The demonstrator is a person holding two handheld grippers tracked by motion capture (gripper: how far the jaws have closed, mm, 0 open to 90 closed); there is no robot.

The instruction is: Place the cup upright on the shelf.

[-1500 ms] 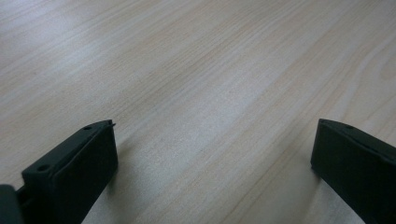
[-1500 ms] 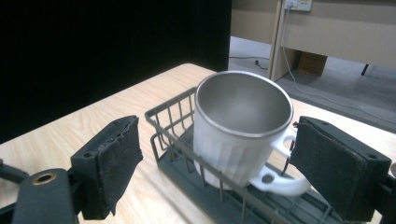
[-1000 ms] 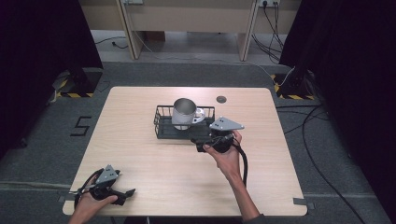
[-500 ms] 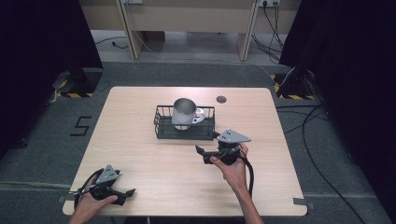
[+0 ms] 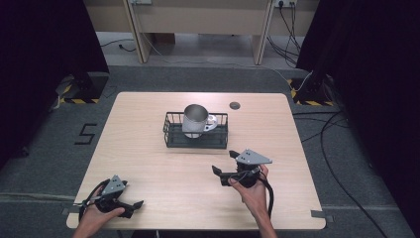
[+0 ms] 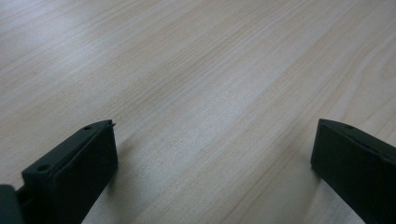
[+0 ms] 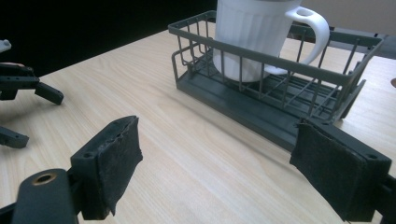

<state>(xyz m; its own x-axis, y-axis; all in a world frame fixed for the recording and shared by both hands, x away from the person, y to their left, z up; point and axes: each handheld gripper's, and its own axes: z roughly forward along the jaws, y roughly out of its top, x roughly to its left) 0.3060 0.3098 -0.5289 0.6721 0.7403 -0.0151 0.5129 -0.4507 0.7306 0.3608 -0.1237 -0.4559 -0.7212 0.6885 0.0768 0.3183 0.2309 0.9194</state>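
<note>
A white ribbed mug [image 5: 194, 120] stands upright in a black wire basket [image 5: 171, 133] at the middle of the table, its handle turned to the right. In the right gripper view the mug [image 7: 254, 32] and basket [image 7: 275, 84] lie ahead and to the right. My right gripper [image 5: 224, 162] is open and holds nothing, a little in front of the basket and apart from it; its jaws [image 7: 224, 172] stand wide. My left gripper [image 5: 131, 194] rests open at the table's near left corner, over bare wood [image 6: 212, 163]. It also appears far left as the left gripper [image 7: 23, 107].
A small dark round grommet [image 5: 235, 105] sits in the tabletop behind the basket at the right. The wooden table [image 5: 129, 148] has bare wood around the basket. Cables [image 5: 322, 134] run over the floor at the right, and dark curtains hang on both sides.
My right gripper has drawn back from the basket toward the near edge, still open. The mug stays in the basket. The left gripper has not moved.
</note>
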